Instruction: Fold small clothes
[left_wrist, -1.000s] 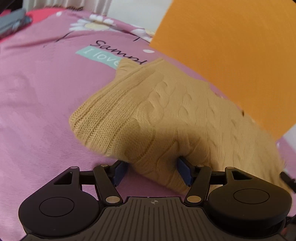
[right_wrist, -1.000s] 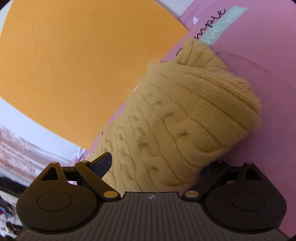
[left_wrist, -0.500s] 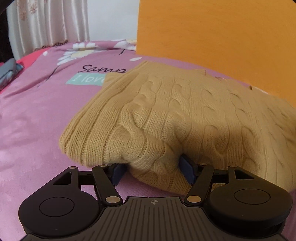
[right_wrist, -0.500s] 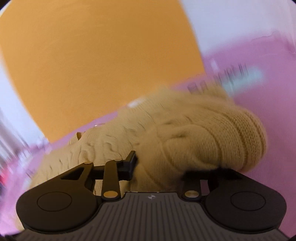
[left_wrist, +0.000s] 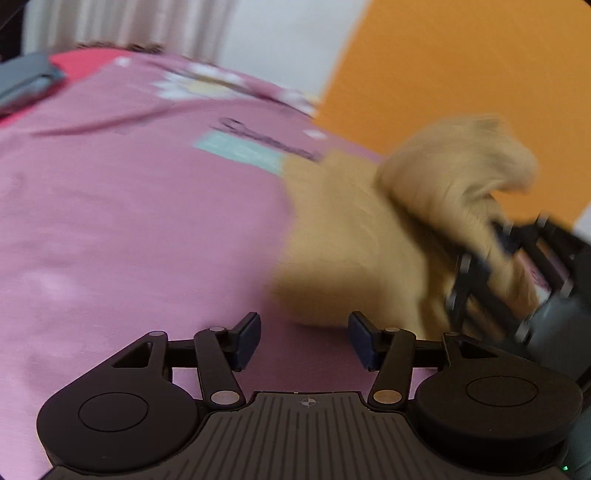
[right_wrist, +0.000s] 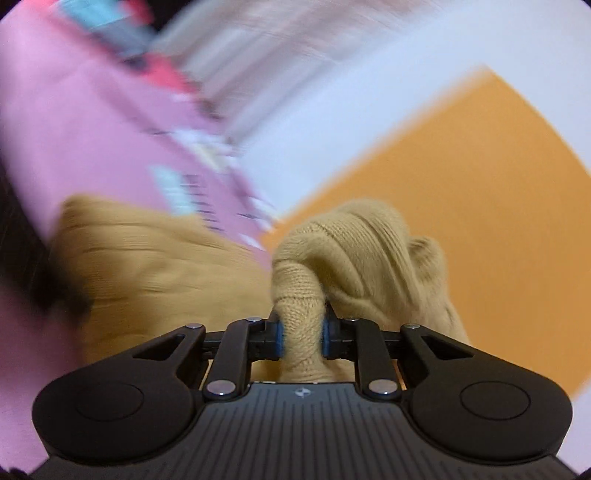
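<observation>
The left gripper (left_wrist: 304, 339) sits just short of the sweater (left_wrist: 354, 236), its 2 jaws spread wide with nothing between them. The right gripper (right_wrist: 301, 338) pinches a bunched fold of the sweater (right_wrist: 303, 295), the rest trailing onto the pink bed (left_wrist: 129, 221), before an orange board (right_wrist: 480, 177).

1. Left wrist view looks low across the pink bed (left_wrist: 129, 229), sweater (left_wrist: 351, 240) close ahead-right.
2. Right wrist view sits against the sweater (right_wrist: 354, 251), tilted.
3. Both share sweater, bed, orange panel (left_wrist: 480, 74).
</observation>
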